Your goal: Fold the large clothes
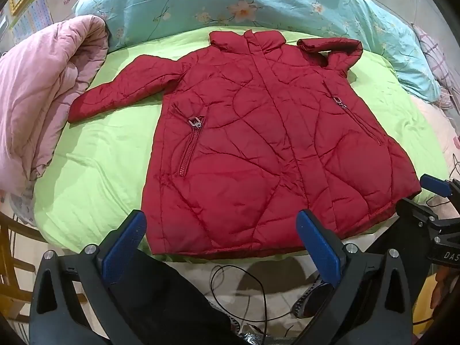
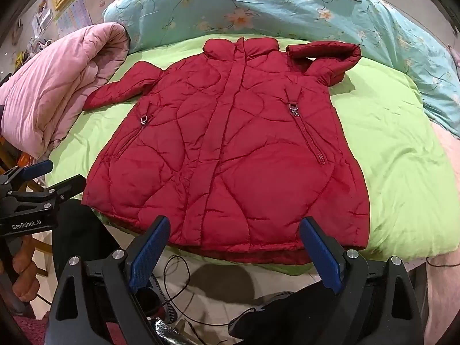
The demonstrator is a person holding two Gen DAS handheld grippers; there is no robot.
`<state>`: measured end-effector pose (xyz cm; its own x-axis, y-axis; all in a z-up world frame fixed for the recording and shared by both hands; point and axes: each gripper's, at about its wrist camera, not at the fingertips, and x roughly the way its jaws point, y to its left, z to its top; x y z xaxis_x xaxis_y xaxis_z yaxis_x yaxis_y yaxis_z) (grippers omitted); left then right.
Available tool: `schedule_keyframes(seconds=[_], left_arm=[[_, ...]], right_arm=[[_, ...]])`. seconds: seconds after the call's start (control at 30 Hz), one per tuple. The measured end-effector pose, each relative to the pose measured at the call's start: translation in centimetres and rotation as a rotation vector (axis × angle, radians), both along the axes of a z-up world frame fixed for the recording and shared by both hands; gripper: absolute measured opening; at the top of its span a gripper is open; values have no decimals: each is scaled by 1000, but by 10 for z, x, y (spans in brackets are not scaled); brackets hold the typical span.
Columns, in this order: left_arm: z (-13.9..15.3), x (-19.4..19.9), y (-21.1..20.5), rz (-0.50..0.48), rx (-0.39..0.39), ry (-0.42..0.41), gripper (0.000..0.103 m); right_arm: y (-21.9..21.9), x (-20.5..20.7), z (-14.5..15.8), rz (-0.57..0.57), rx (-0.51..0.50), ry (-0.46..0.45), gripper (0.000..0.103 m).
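Note:
A red quilted jacket (image 1: 253, 132) lies flat, front up, on a green sheet (image 1: 109, 155). Its left sleeve stretches out to the left; its right sleeve is folded up beside the collar. It also shows in the right wrist view (image 2: 230, 155). My left gripper (image 1: 221, 227) is open and empty, held just short of the jacket's hem. My right gripper (image 2: 234, 233) is open and empty, also at the hem. Each gripper shows at the edge of the other's view: the right one (image 1: 440, 201) and the left one (image 2: 37, 181).
A pink quilt (image 1: 43, 97) is bunched at the bed's left. A teal floral duvet (image 1: 258, 3) lies behind the jacket. A black cable (image 1: 238, 293) runs over the tiled floor below the bed edge. A wooden chair (image 1: 11, 270) stands at the left.

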<state>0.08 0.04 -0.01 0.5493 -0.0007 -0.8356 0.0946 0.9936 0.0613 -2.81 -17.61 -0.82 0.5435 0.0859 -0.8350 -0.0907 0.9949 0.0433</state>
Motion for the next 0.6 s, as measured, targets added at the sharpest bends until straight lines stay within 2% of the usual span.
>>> schedule_keyframes(seconds=[0.6], left_arm=[[2, 7, -2, -7, -1, -8, 103]], right_arm=[[-2, 8, 2, 9, 35, -28, 93]])
